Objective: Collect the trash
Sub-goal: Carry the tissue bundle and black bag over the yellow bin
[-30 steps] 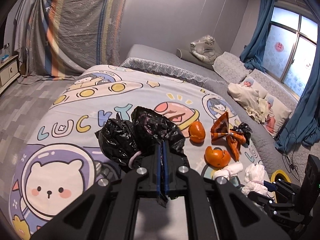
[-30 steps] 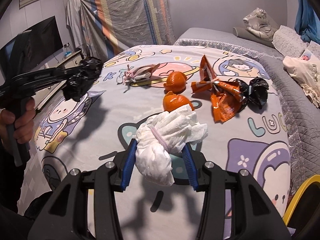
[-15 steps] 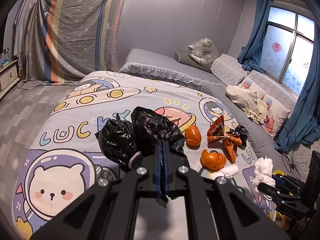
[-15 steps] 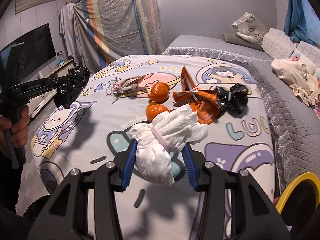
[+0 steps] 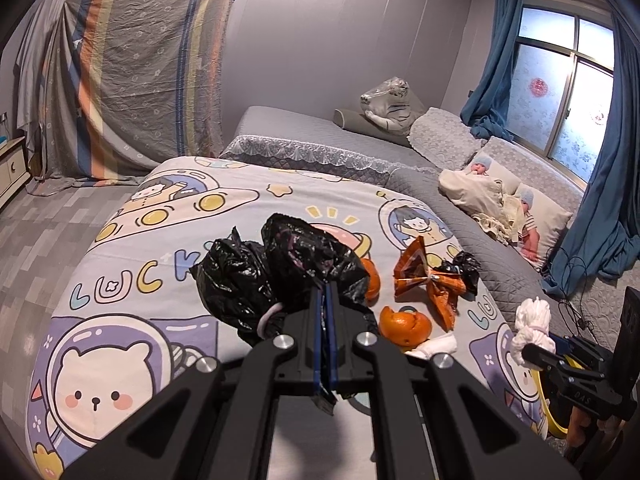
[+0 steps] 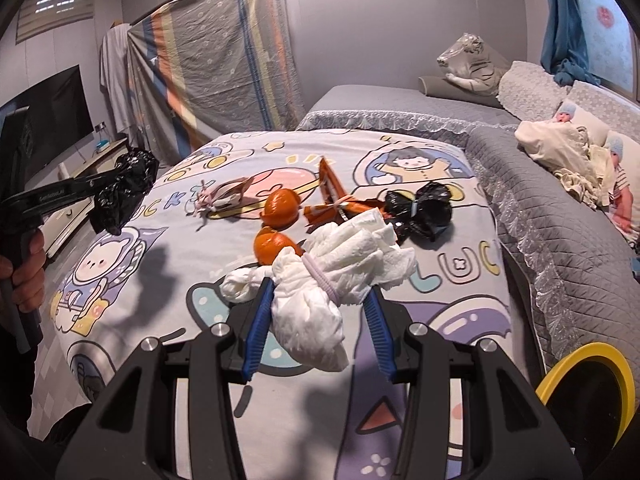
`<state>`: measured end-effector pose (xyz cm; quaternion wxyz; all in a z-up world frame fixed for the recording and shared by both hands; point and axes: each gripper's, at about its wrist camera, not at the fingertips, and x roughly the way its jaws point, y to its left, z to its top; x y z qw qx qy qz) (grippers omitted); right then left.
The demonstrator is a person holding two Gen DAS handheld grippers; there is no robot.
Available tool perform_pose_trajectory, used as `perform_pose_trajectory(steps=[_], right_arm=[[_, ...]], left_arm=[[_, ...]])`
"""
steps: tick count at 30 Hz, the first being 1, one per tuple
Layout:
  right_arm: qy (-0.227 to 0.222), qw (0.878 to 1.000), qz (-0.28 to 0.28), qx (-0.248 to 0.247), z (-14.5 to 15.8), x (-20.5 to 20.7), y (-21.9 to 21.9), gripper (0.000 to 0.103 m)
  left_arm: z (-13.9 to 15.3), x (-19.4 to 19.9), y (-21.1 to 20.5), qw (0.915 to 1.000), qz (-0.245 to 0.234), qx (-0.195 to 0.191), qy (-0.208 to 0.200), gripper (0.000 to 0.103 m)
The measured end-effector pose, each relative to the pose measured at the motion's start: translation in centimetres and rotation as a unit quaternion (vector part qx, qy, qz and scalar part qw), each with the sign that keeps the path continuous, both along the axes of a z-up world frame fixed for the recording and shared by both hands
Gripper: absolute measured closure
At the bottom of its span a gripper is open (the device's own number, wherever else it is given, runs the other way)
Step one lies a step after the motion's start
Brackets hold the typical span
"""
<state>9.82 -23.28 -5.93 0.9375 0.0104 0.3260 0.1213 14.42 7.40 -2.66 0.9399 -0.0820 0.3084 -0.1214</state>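
While L gripper (image 5: 325,308) pinches black bag (image 5: 280,272), R gripper (image 6: 320,304) clamps white tissue wad (image 6: 324,280).

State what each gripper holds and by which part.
Left gripper pinches the black plastic bag by its near edge. Right gripper holds the white tissue bundle by its lower half, near its band.

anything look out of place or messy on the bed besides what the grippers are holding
Yes. Loose trash lies on the cartoon bedspread: two orange peels, a crumpled orange wrapper, a knotted black bag and a pinkish tied scrap. None belongs on bedding.
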Motion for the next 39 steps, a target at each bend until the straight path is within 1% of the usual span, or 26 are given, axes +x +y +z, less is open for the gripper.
perform_pose_trajectory(steps=[11,21,27,31,39], right_arm=[[-0.013,0.999,-0.042,0.008,0.5,-0.6,-3.3,0.06],[-0.02,0.996,-0.082,0.01,0.8,-1.2,-6.6,0.06],[-0.024,0.994,-0.11,0.012,1.0,-1.9,-9.0,0.06],[-0.027,0.991,-0.13,0.011,1.0,-2.6,-10.7,0.06],[-0.029,0.984,-0.173,0.018,0.9,-4.1,-14.4,0.06]], left_arm=[[0.1,0.4,-4.2,0.9989,-0.047,0.008,0.0,0.101],[-0.1,1.3,-9.4,0.9949,-0.099,0.017,0.007,0.101],[0.0,1.5,-13.8,0.9897,-0.141,0.027,0.004,0.101],[0.1,1.6,-17.2,0.9841,-0.174,0.035,0.003,0.101],[-0.3,1.5,-22.4,0.9735,-0.225,0.038,0.005,0.101]])
